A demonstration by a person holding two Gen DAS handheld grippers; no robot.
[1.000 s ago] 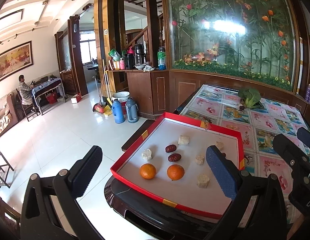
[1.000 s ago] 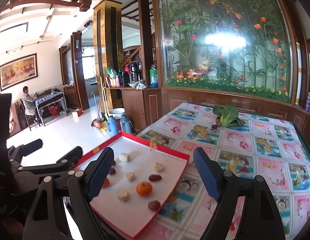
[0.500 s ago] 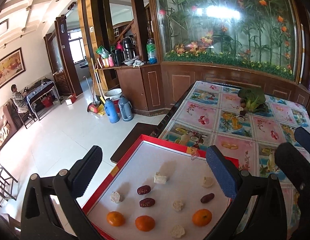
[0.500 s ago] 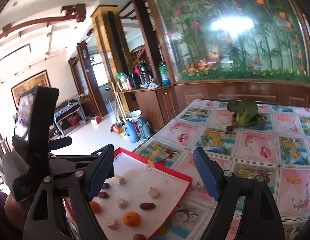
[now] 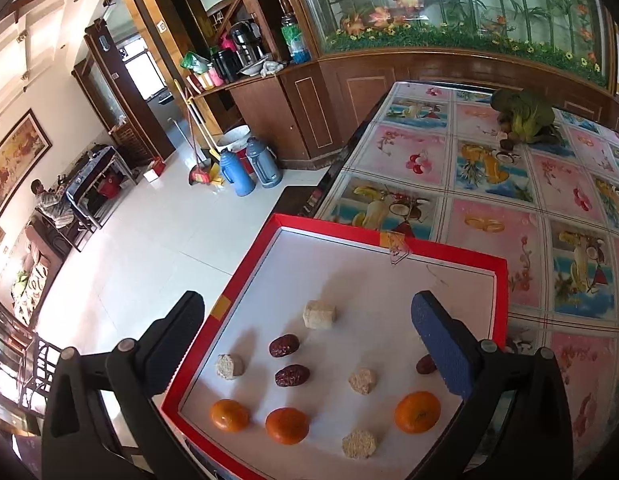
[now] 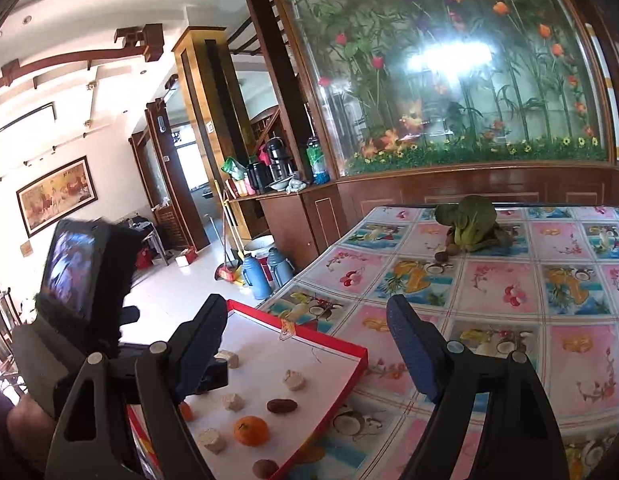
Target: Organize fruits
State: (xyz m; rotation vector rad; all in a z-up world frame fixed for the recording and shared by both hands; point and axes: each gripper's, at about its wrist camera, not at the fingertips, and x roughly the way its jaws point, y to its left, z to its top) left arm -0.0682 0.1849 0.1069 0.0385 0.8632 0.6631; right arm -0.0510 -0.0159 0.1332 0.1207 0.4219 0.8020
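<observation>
A red-rimmed white tray (image 5: 449, 249) lies at the table's near left corner. On it are three oranges (image 5: 417, 412), dark red dates (image 5: 284, 345) and several beige cubes (image 5: 319, 314). My left gripper (image 5: 305, 332) is open and empty, held above the tray. My right gripper (image 6: 305, 344) is open and empty, over the tray's right edge (image 6: 329, 344). One orange (image 6: 251, 431), a date (image 6: 282, 406) and cubes (image 6: 294, 380) show in the right wrist view. The left gripper's body with its screen (image 6: 75, 276) shows at the left there.
The table has a fruit-patterned cloth (image 5: 509, 184). A leafy green vegetable (image 5: 523, 114) with small brown fruits lies at its far side, also in the right wrist view (image 6: 471, 224). Thermos flasks (image 5: 249, 166) and a broom stand on the floor to the left.
Both grippers have moved forward and tilted. The left view now looks down more steeply on the tray. The right gripper has swung right over the tablecloth. Both stay open.
</observation>
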